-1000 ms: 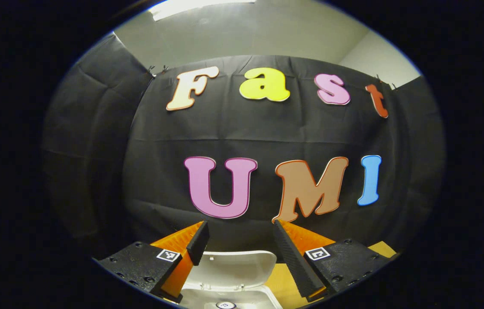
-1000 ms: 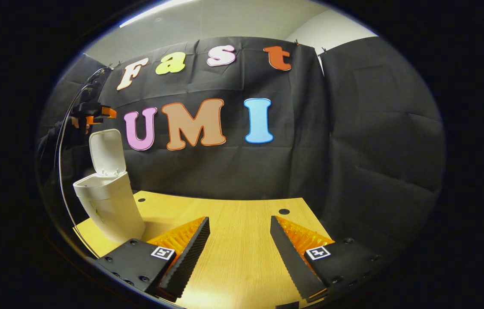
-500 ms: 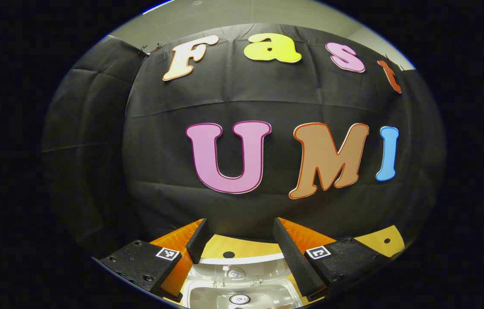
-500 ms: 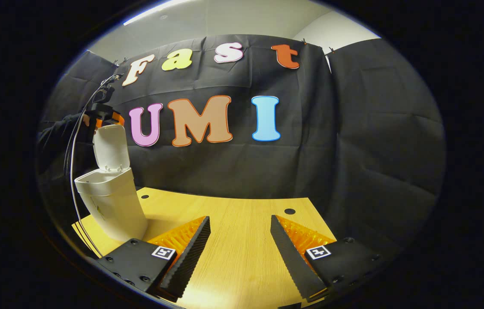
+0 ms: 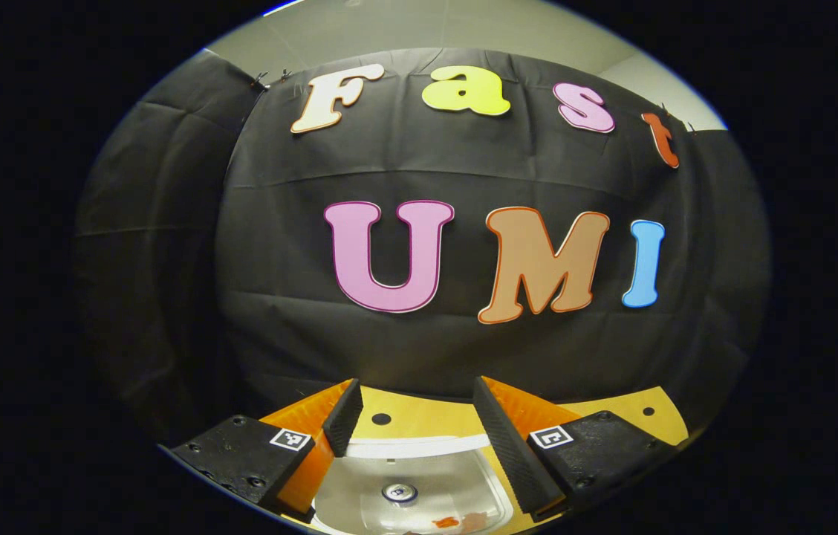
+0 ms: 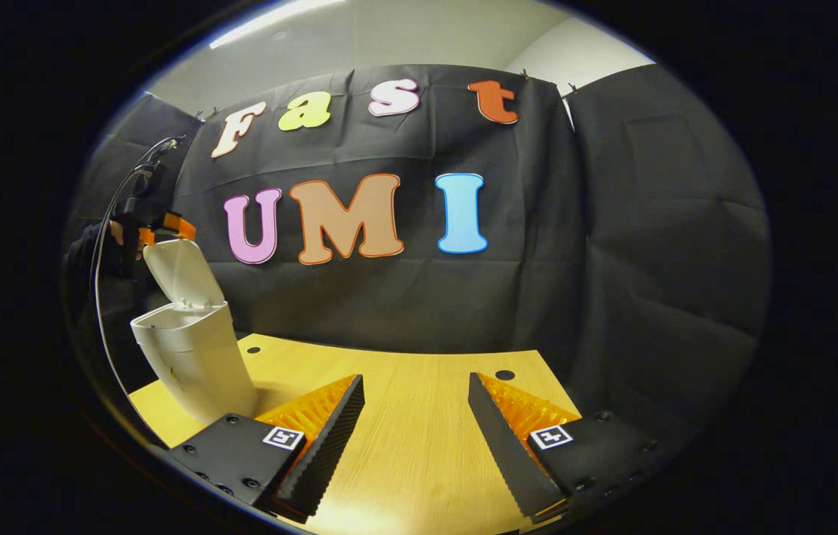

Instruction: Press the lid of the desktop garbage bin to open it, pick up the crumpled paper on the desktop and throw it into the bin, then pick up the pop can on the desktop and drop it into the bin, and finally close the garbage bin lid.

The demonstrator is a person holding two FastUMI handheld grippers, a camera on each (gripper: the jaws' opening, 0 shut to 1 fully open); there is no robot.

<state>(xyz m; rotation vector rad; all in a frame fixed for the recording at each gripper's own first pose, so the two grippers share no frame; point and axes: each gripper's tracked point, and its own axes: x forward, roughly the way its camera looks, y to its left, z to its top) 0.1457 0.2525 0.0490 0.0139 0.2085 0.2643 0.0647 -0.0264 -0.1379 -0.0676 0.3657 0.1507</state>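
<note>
Bin (image 6: 192,357) stands upright at the left end of the wooden table (image 6: 419,416) in the right gripper view, its lid (image 6: 177,273) raised and leaning back over the opening, with the left gripper (image 6: 165,225) held by a hand right at the lid's top edge. In the left gripper view the left gripper (image 5: 410,420) hangs wide apart above the lid (image 5: 411,479), pointing at the cloth wall. Right gripper (image 6: 413,416), well to the right of the bin, hovers spread wide over bare table, gripping nothing.

A light wooden desktop (image 6: 419,416) is seen before the black cloth wall (image 6: 612,282); two round cable holes (image 6: 504,375) are set near the desktop's far edge.
</note>
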